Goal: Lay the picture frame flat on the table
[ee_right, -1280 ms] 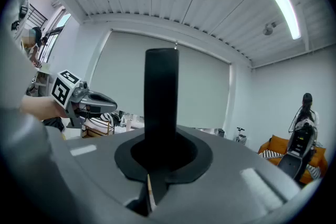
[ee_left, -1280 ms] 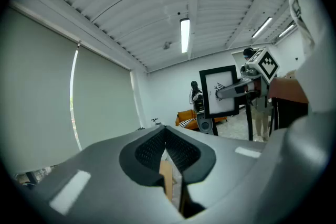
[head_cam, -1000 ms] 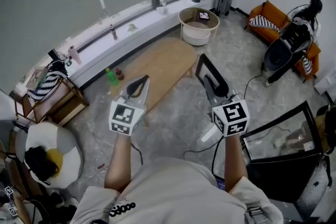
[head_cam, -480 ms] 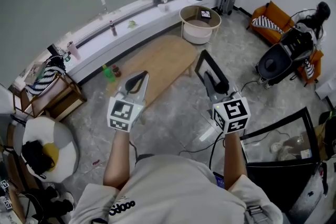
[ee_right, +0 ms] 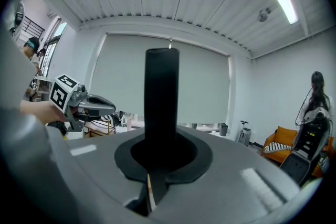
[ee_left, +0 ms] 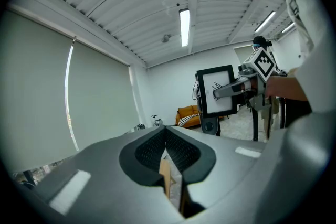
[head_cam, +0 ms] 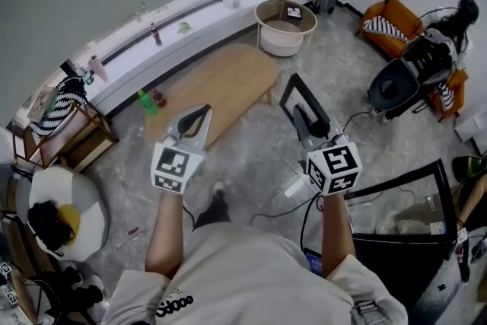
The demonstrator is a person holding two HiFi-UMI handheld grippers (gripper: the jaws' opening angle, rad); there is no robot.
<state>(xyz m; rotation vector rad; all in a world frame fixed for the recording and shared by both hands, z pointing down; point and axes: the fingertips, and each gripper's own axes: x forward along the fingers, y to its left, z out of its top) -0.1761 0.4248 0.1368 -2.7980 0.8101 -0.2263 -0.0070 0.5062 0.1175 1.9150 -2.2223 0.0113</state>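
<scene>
A black picture frame [head_cam: 306, 103] with a white drawing stands upright on edge in the air, and my right gripper [head_cam: 301, 118] is shut on its lower edge. The left gripper view shows the frame's face [ee_left: 216, 91] with the right gripper [ee_left: 223, 92] clamping it. In the right gripper view the frame's edge [ee_right: 161, 97] rises as a dark bar from between the jaws. My left gripper [head_cam: 198, 116] is shut with nothing in it, level and to the left of the frame, and its jaws [ee_left: 167, 136] meet. The oval wooden table [head_cam: 221, 84] lies ahead of both grippers.
A round pale tub [head_cam: 285, 27] stands beyond the table's far end. A green bottle [head_cam: 143, 101] sits on the floor to its left, near a long window ledge [head_cam: 175, 27]. A wooden rack [head_cam: 72, 137] is at the left and a black-framed stand [head_cam: 403, 202] at the right. Cables [head_cam: 293, 209] cross the floor.
Both grippers, the right one still carrying the frame, have drifted forward and slightly down. The person has stepped toward the table, and a shoe now shows on the floor below the grippers.
</scene>
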